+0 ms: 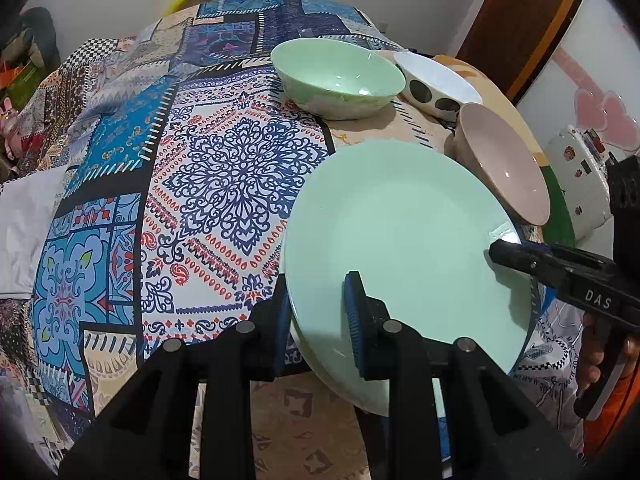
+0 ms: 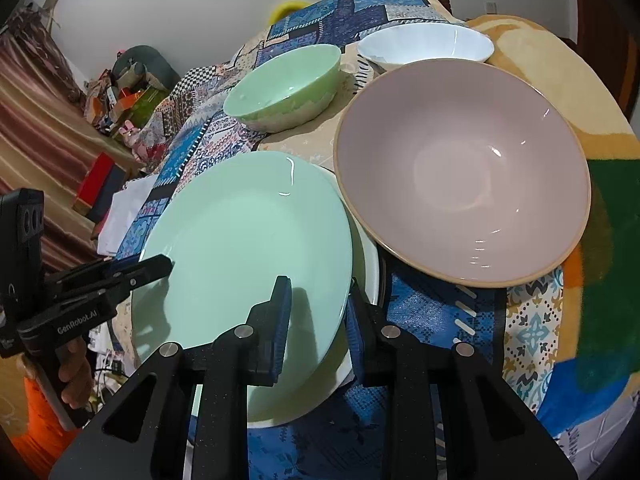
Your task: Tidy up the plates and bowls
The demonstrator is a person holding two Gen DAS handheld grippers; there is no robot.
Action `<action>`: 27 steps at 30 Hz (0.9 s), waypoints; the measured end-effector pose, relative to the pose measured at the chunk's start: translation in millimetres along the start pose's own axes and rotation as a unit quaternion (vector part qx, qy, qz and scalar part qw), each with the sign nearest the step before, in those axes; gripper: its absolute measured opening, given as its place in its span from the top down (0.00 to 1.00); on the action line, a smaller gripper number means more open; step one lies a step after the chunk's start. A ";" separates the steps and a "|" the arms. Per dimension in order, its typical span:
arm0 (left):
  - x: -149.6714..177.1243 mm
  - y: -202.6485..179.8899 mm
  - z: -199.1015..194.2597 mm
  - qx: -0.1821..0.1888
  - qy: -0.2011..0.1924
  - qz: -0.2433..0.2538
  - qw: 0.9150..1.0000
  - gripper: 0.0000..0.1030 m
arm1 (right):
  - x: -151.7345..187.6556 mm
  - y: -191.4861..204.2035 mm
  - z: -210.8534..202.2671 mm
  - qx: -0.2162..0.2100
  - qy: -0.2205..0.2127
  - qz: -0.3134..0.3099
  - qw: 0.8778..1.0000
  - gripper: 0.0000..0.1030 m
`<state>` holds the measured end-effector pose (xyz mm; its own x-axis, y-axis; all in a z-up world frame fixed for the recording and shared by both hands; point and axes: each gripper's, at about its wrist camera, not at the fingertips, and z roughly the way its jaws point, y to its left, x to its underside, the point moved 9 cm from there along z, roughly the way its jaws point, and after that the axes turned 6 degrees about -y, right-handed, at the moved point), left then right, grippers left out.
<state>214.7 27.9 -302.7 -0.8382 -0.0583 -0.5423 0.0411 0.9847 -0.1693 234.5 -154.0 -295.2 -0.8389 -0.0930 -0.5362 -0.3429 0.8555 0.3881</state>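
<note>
A pale green plate (image 1: 400, 232) (image 2: 248, 248) lies on a white plate (image 2: 370, 264), whose rim peeks out beneath it. My left gripper (image 1: 318, 320) (image 2: 164, 264) is shut on the green plate's left rim. My right gripper (image 2: 316, 320) (image 1: 504, 252) is shut on the opposite rim. I cannot tell whether the white plate is also pinched. A large pink bowl (image 2: 460, 172) (image 1: 508, 168) sits right beside the plates. Behind them stand a green bowl (image 1: 340, 76) (image 2: 288, 84) and a white bowl with dark dots (image 1: 436, 80) (image 2: 428, 46).
Everything rests on a patchwork patterned cloth (image 1: 224, 168) over a soft, rounded surface, with a yellow and green blanket (image 2: 600, 200) at the right. A hand (image 2: 76, 376) holds the left tool. Clutter (image 2: 120, 96) lies far left, a white appliance (image 1: 580, 184) far right.
</note>
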 end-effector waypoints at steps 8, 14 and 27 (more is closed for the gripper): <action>0.0 6.9 3.4 -0.016 0.004 0.000 1.000 0.75 | 1.7 1.5 1.7 -0.008 0.004 -0.002 1.000 0.77; 5.1 6.9 7.3 -0.017 0.010 0.003 1.000 0.75 | 0.8 0.0 0.2 -0.012 0.002 0.002 1.000 0.77; 2.5 6.9 -9.8 -0.024 -0.009 0.011 1.000 0.75 | -15.2 -0.1 -28.3 0.033 -0.041 -0.039 0.998 0.77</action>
<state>207.6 36.1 -297.1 -0.8271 -0.0383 -0.5607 0.0338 0.9925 -0.1175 235.3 -167.1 -265.9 -0.7729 -0.1204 -0.6230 -0.3746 0.8791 0.2947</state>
